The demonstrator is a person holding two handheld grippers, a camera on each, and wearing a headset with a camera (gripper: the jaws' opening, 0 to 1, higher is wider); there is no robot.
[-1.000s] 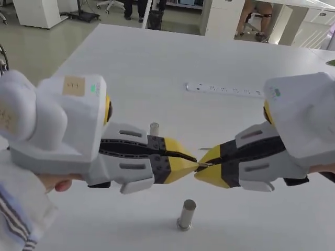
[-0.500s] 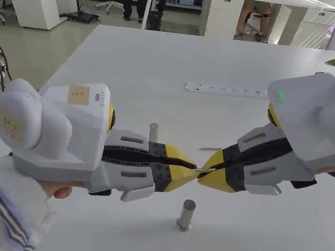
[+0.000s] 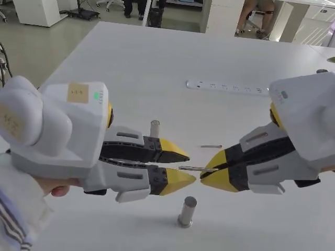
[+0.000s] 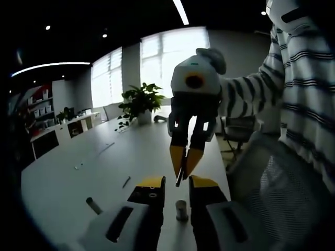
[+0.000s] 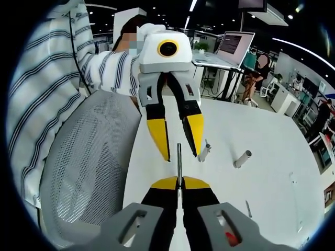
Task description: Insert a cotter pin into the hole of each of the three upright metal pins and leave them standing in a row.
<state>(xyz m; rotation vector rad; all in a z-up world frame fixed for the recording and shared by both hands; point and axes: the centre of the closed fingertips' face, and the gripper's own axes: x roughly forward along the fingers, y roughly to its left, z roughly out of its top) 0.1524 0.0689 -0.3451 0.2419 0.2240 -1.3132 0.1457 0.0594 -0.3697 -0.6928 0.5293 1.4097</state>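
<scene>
The left gripper sits to the left of the held cotter pin. Its 2 yellow-tipped jaws are spread wide and grip nothing. The pin's free end reaches into the gap between them; whether it touches either jaw cannot be told.

2 metal pins stand upright on the white table. The rear metal pin is beyond the held cotter pin and to its left, with its lower part hidden behind the left gripper. The front metal pin stands on the near side of the held cotter pin, almost straight under it in the head view and clear of both grippers.

There are 2 cotter pins. 1 is the held one, raised off the table. The loose cotter pin lies flat just beyond the held one and slightly to its right, apart from it.

The right gripper is to the right of the held cotter pin. Its 2 jaws are pressed together on the pin's right end, so the pin sticks out level toward the left gripper.

1 power strip lies well beyond the held cotter pin.
</scene>
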